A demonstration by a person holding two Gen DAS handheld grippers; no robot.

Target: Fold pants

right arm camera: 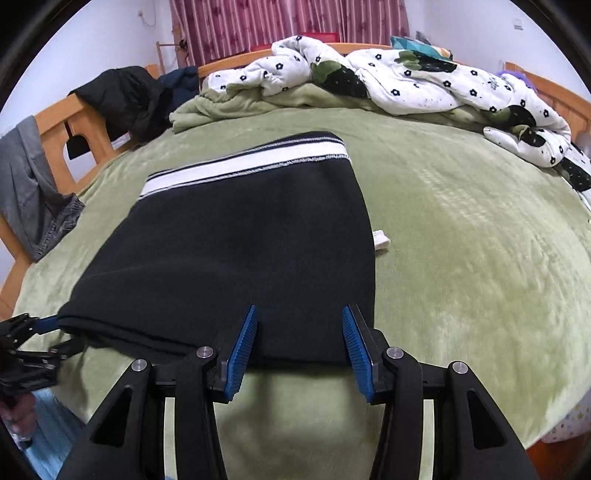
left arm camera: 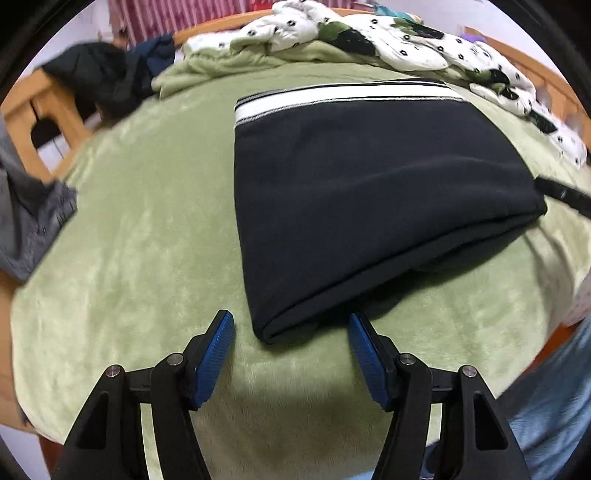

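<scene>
Green plush blanket point(right arm camera: 461, 240) is spread across a wooden-framed bed point(right arm camera: 51, 122), with a white flower-print quilt point(right arm camera: 406, 77) bunched along the upper edge of both frames and striped maroon curtains point(right arm camera: 288, 26) behind it. Dark jackets point(right arm camera: 125, 96) are draped over the frame at upper left, and a grey garment point(right arm camera: 33, 195) is hung at the far left.

The black pants point(right arm camera: 236, 258) are seen folded into a compact rectangle, lying flat at the centre of the right wrist view and right of centre in the left wrist view point(left arm camera: 369, 195); the white-striped waistband point(right arm camera: 251, 162) is turned toward the top of the frame. A small white tag point(right arm camera: 381, 240) is seen at the pants' right edge.

The left gripper point(left arm camera: 291, 325) is held with jaws released, spread either side of the pants' near corner. The right gripper point(right arm camera: 300, 317) is likewise held with jaws released, over the near edge of the fold, nothing being grasped.
</scene>
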